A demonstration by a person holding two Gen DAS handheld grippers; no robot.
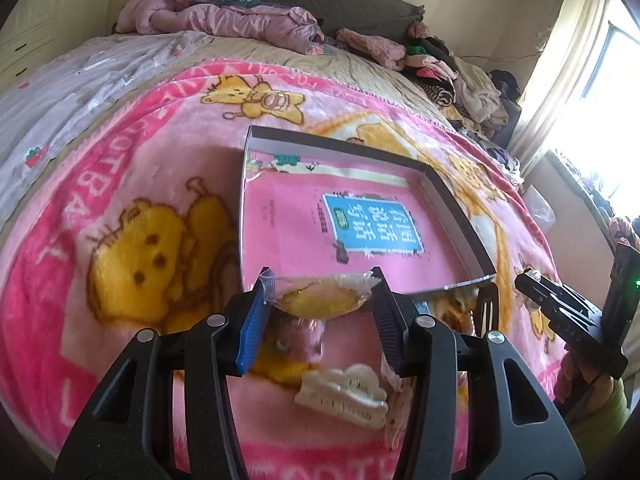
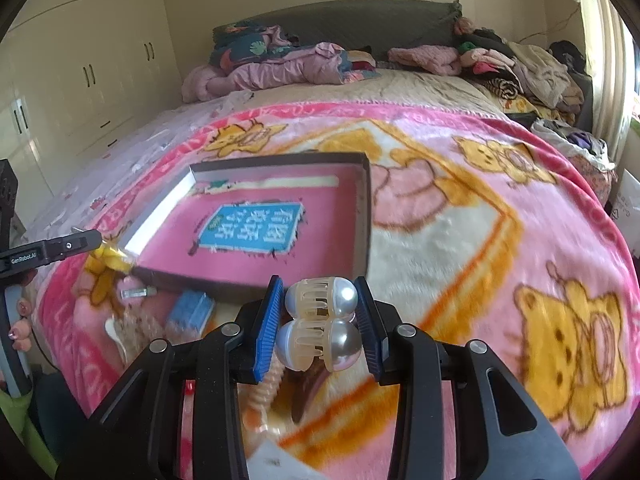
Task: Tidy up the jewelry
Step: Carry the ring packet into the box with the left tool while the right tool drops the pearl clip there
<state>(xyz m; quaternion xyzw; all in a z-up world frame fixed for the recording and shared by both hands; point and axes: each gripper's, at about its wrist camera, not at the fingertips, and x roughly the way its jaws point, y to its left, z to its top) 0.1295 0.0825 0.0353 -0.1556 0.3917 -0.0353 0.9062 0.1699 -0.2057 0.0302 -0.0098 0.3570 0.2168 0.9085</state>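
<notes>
A: Jewelry's mostly loose on the bed (image 2: 460,240). The box (image 2: 362,216) near the blanket's middle holds only its pink printed liner.

B: And the grippers?

A: Left gripper (image 1: 320,294) fingers pinch a yellow piece in clear wrap (image 1: 320,298); right gripper (image 2: 320,320) fingers pinch a pearl hair claw (image 2: 320,322), both above the box's near edge.

B: What's left?

A: A white claw clip (image 1: 344,394), a blue item (image 2: 192,310) and more by the near edge. Barely started, I'd say.
</notes>
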